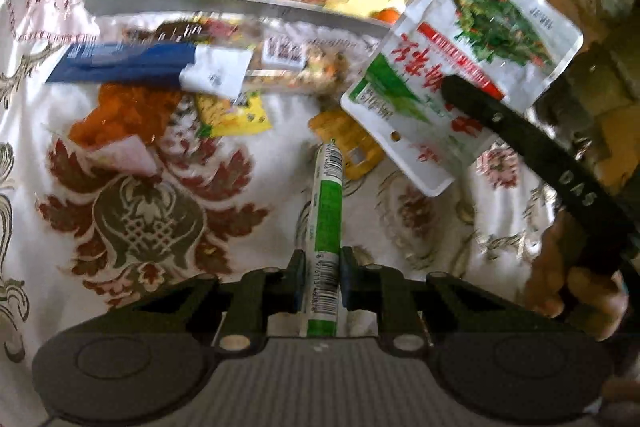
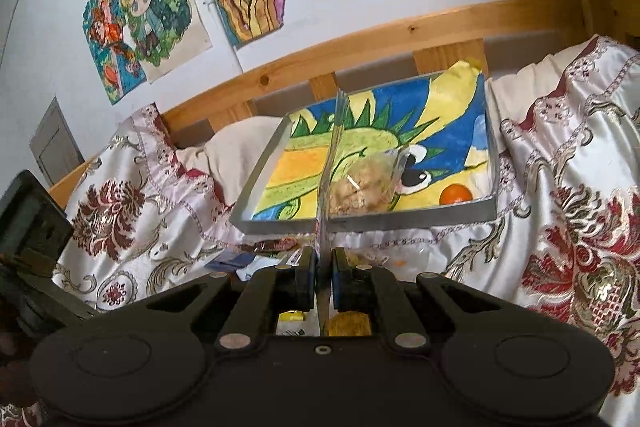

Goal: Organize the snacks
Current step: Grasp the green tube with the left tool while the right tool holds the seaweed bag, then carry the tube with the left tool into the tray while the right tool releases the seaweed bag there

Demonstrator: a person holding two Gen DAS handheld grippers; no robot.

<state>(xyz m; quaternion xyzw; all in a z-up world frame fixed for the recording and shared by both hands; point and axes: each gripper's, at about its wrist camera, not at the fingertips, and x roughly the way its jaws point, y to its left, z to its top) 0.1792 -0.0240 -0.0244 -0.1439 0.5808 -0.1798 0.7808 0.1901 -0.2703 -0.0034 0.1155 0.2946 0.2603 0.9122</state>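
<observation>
Snacks lie loose on the bedspread (image 1: 248, 195), mid frame in the left wrist view, just below the tray (image 1: 240, 5) at the top.

Left claw (image 1: 322, 283) is clamped on a green stick pack (image 1: 328, 211), held edge-on at its lower end, barcode showing, sticking up centre frame. Thin, light, fairly stiff along its length; a grip near one end lets it swing, mid-length would steady it.

Right claw (image 2: 323, 275) is clamped on a white pouch (image 1: 452, 75), upper right of the left view; in the right view it shows only as a thin edge (image 2: 330, 163) up the centre. Flat glossy film, soft, light, likely slippery; it flops from a corner pinch, so the sealed edge near the hang hole is the best hold.

On the bedspread:
- blue pack (image 1: 124, 65), upper left, flat and stiffish
- clear bar pack (image 1: 296, 67), centre top, crumbly inside, go easy on squeeze
- orange bag (image 1: 128, 111), left, crinkly and soft
- small yellow pack (image 1: 236, 111), centre
- amber pack (image 1: 348, 139), under the pouch; blurred, kind unclear

Already in the tray: a clear-wrapped snack (image 2: 360, 187) and a small orange ball (image 2: 456, 195), lower right corner of the tray.

Bedspread is soft and slick, so packs may slide when pressed.
</observation>
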